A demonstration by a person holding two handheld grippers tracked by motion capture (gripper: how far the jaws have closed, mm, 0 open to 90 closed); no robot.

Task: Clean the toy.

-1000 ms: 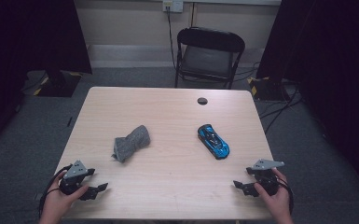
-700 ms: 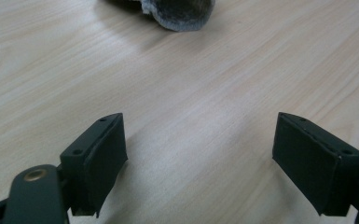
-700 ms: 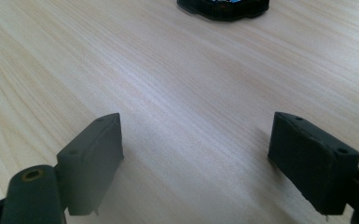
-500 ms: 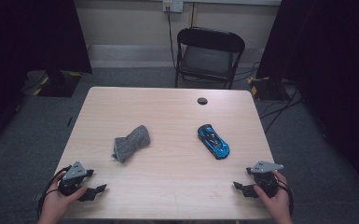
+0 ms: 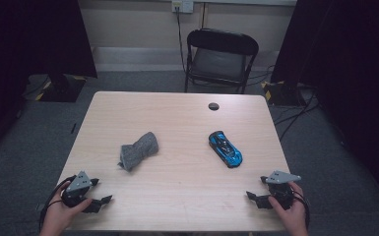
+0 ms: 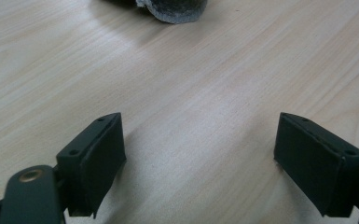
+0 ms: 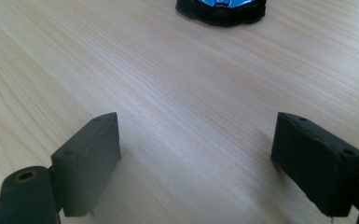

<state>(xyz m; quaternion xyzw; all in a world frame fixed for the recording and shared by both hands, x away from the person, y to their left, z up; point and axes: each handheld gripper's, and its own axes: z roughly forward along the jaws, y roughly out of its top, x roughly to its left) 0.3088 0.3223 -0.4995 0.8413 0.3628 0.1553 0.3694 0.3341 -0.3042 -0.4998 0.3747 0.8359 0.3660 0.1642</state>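
Wooden and pale, the table [image 5: 187, 123] stands on a grey floor, with a black folding chair [image 5: 220, 56] behind it. A grey sock [image 5: 138, 150] lies a bit left of the middle. A blue toy car [image 5: 225, 148] sits to the right, well apart from the sock. The left gripper [image 5: 98, 201] rests at the near left corner, its jaws spread wide with nothing between them. The right gripper [image 5: 257, 198] rests at the near right corner, jaws also wide apart and holding nothing. A small black cap [image 5: 213, 106] lies near the far edge.
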